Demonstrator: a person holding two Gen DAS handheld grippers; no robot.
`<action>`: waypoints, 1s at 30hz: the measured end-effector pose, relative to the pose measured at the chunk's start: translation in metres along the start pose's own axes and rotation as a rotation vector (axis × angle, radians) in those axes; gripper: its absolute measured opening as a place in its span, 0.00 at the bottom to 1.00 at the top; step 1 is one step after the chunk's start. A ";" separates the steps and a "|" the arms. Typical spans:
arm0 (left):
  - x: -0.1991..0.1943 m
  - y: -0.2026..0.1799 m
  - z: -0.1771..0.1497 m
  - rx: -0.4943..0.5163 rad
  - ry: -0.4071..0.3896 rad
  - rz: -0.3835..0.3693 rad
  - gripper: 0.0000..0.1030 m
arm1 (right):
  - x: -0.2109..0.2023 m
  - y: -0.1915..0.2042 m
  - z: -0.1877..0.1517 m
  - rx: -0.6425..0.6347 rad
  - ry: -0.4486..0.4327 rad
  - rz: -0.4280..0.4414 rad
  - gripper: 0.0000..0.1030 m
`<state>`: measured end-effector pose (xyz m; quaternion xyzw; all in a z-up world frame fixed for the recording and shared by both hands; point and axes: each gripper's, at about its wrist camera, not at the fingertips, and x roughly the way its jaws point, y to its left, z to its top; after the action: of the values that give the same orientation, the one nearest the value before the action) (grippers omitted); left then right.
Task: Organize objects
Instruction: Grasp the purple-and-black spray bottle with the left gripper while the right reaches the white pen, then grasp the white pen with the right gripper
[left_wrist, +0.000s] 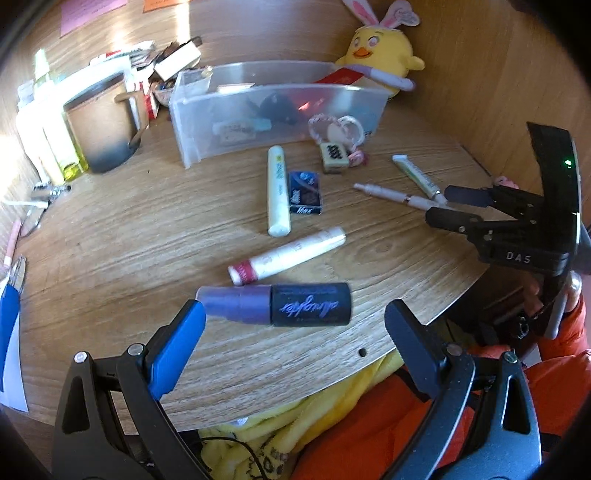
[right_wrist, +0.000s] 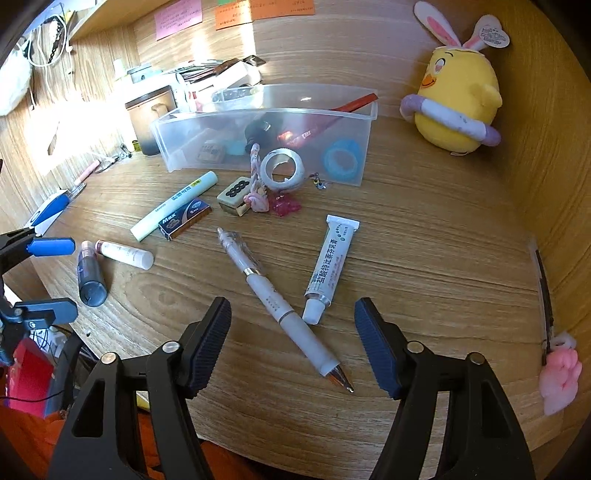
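1. A wood-grain desk (right_wrist: 424, 258) with a rounded front edge fills both views, boxed in by wooden panels; sticky notes (right_wrist: 179, 18) hang on the back panel.
2. The clear plastic bin (right_wrist: 266, 110) stands at the back, already holding several small items, blurred through its wall.
3. Only the right wrist view shows the pink squishy toy (right_wrist: 559, 376) on the side panel; only the left wrist view shows the mug (left_wrist: 107, 122).
4. The left gripper (left_wrist: 295, 325) is spread wide, empty, around the purple-and-black tube (left_wrist: 277, 304) near the desk edge.
5. The right gripper (right_wrist: 291, 332) gapes too, straddling the white pen (right_wrist: 280, 306); a white ointment tube (right_wrist: 328, 266) lies just beside it.
6. A yellow chick plush (right_wrist: 456, 107) stands right of the bin.
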<state>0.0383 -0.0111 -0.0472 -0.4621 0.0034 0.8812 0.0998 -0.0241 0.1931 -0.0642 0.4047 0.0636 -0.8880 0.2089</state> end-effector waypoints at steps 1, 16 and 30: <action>0.002 0.002 -0.001 -0.012 0.005 0.001 0.96 | 0.000 0.000 0.000 0.000 0.004 0.005 0.50; 0.018 0.007 -0.004 -0.001 -0.010 0.058 0.96 | 0.006 0.019 0.004 -0.051 0.013 0.079 0.28; 0.010 0.007 0.003 -0.012 -0.069 0.087 0.88 | 0.017 0.028 0.014 -0.064 -0.017 0.088 0.10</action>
<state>0.0288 -0.0161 -0.0546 -0.4313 0.0148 0.9002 0.0587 -0.0319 0.1587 -0.0666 0.3927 0.0722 -0.8789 0.2611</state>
